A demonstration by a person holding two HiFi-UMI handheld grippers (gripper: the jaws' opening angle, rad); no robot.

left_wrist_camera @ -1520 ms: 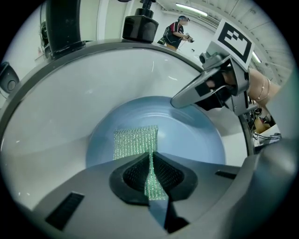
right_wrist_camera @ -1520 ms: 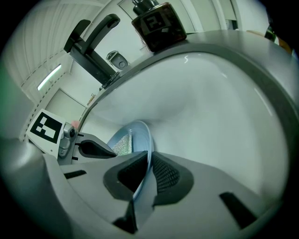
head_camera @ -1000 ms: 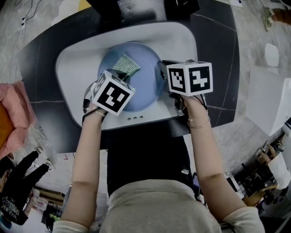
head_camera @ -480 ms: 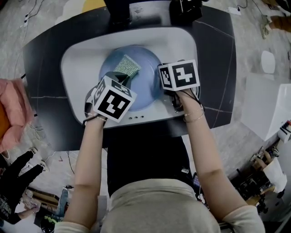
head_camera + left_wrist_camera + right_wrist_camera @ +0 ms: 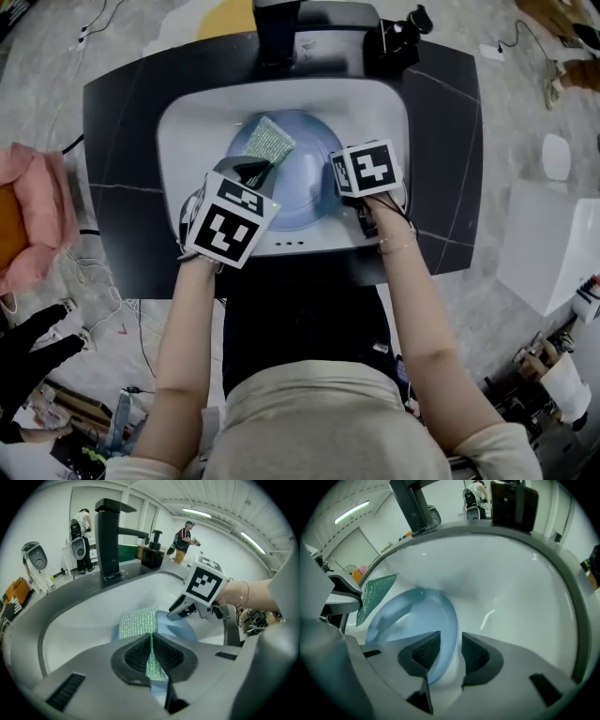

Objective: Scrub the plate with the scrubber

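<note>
A pale blue plate [image 5: 305,187] lies in the white sink [image 5: 380,103]. My left gripper [image 5: 255,172] is over the plate's left part, shut on a green mesh scrubber [image 5: 266,141] that sticks out past its tips. In the left gripper view the scrubber [image 5: 138,622] is pinched between the pads of that gripper [image 5: 151,651], above the plate [image 5: 182,631]. My right gripper [image 5: 450,651] is at the plate's right rim [image 5: 452,620]. Its jaws have just been opening, and the rim runs through the gap between them, unpinched.
A black faucet [image 5: 279,28] and a black dispenser [image 5: 398,39] stand behind the sink on the dark counter [image 5: 450,141]. A pink cloth [image 5: 33,211] lies off to the left. People stand far off in the left gripper view.
My left gripper has lifted with the scrubber in it, towards the plate's far left. The right gripper has stayed at the plate's right rim.
</note>
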